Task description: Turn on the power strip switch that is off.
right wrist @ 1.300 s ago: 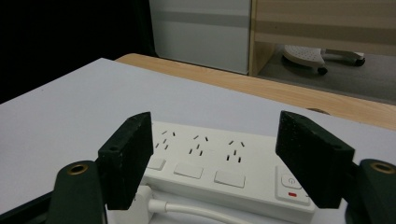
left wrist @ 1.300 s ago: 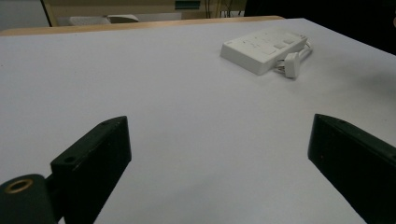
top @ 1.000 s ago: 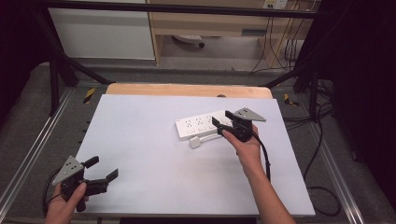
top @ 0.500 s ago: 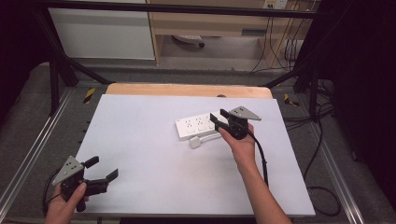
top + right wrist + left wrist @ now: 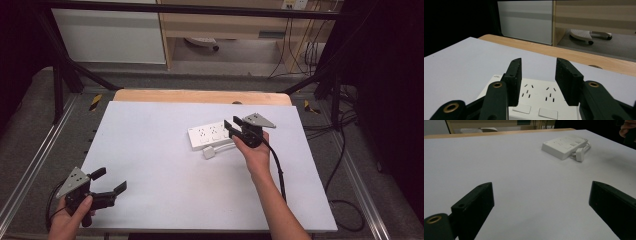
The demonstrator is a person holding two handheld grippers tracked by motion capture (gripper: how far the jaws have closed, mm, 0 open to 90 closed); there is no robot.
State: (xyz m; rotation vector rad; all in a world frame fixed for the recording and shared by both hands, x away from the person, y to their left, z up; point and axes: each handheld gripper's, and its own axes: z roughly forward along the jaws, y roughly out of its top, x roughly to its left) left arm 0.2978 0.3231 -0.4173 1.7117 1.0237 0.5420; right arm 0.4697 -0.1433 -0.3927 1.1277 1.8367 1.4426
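A white power strip (image 5: 211, 135) lies on the white table (image 5: 160, 165) right of centre, with its white plug (image 5: 209, 153) and cord tucked against its near side. My right gripper (image 5: 231, 128) hovers at the strip's right end, jaws open with a moderate gap and nothing between them. In the right gripper view the right gripper (image 5: 537, 75) hangs over the power strip's (image 5: 536, 98) sockets and switches. My left gripper (image 5: 111, 181) is held near the table's front left corner, wide open and holding nothing. From the left gripper (image 5: 541, 212) the power strip (image 5: 564, 145) and plug (image 5: 579, 155) lie far off.
A wooden board edge (image 5: 200, 96) runs along the table's far side. Behind it stand a white cabinet (image 5: 110, 35) and a wooden shelf unit (image 5: 225, 25). Cables (image 5: 345, 200) trail on the floor at the right. Metal rails (image 5: 30, 160) flank the table.
My right gripper has shifted slightly left, farther over the strip's end. The left gripper has stayed in place.
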